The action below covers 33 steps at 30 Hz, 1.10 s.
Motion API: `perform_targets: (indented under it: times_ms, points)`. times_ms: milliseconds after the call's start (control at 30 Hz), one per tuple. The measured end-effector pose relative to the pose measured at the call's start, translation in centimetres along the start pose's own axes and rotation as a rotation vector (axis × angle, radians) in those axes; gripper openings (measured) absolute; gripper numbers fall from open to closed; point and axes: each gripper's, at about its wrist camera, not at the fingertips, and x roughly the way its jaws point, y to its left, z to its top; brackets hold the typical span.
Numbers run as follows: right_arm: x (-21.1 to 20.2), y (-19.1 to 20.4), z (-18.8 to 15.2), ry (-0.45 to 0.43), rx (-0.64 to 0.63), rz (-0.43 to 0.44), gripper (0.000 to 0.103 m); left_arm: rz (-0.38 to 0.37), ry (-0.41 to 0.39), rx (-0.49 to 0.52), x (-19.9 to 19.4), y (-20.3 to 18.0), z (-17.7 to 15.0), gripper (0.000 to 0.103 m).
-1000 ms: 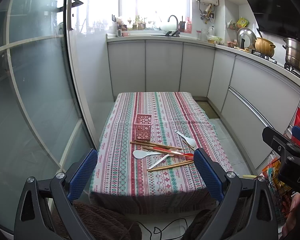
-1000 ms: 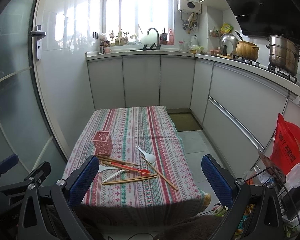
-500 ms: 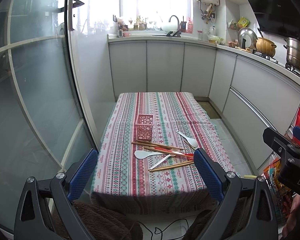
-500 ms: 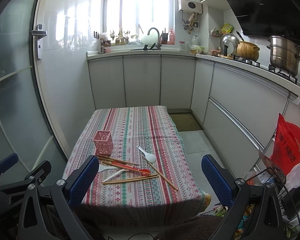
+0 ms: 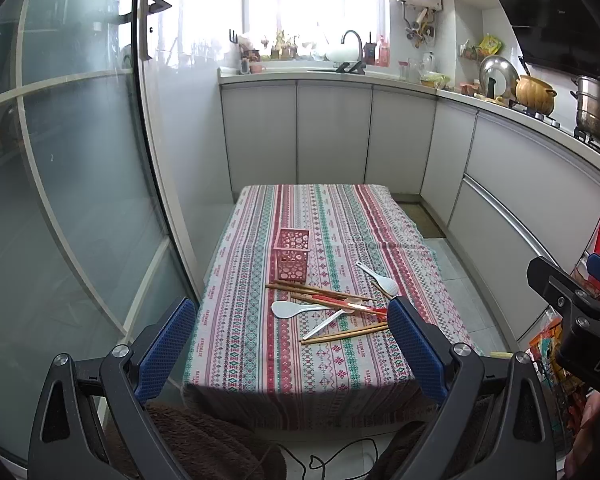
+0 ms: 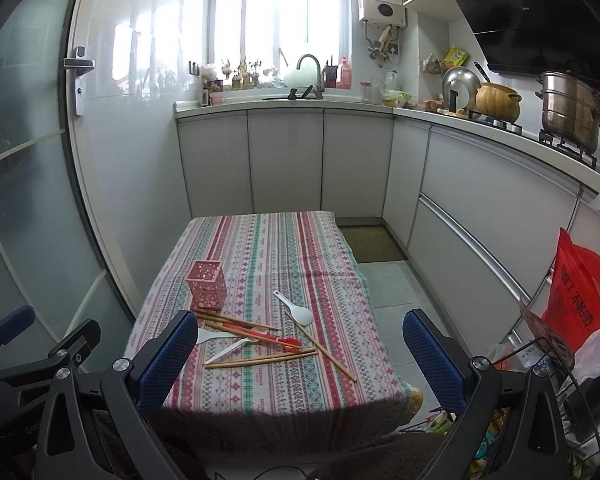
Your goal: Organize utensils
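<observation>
Blue-padded left tool wide open, empty | right tool likewise | both short of table

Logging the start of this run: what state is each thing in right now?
left gripper: open, empty
right gripper: open, empty
pink holder: upright, looks empty
white spoons: lying loose on the tablecloth
chopsticks: scattered, some crossing
red utensil: lying among the chopsticks
</observation>
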Motion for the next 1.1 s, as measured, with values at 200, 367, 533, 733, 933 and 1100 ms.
perform_targets:
  times_ms: [200, 367, 533, 733, 933, 1100]
  points:
    - [0.4, 0.0, 0.1, 0.003, -0.001, 0.004, 0.103, 0.003, 0.003, 0.002, 0.2, 0.0, 0.1, 0.098]
    - [1.1, -0.2, 0.0, 0.012, -0.003, 0.005, 0.103, 0.01, 0.012, 0.005, 0.8, -0.1, 0.2, 0.098]
    - [2.7, -0.6, 0.0, 0.03, -0.015, -0.001, 0.103, 0.033, 0.008, 0.018, 2.3, -0.5, 0.3, 0.098]
    - [7.5, -1.6, -0.3, 0.117, -0.067, -0.036, 0.103, 0.081, 0.0, 0.084, 7.4, -0.4, 0.7, 0.098]
    - [15.4, -2.9, -1.0, 0.288, -0.083, 0.015, 0.103, -0.057, 0.125, 0.149, 15.4, -0.9, 0.4, 0.098]
    - [22.5, -4.0, -1.8, 0.454, -0.076, 0.101, 0.103, -0.192, 0.294, 0.222, 22.7, -2.2, 0.1, 0.098]
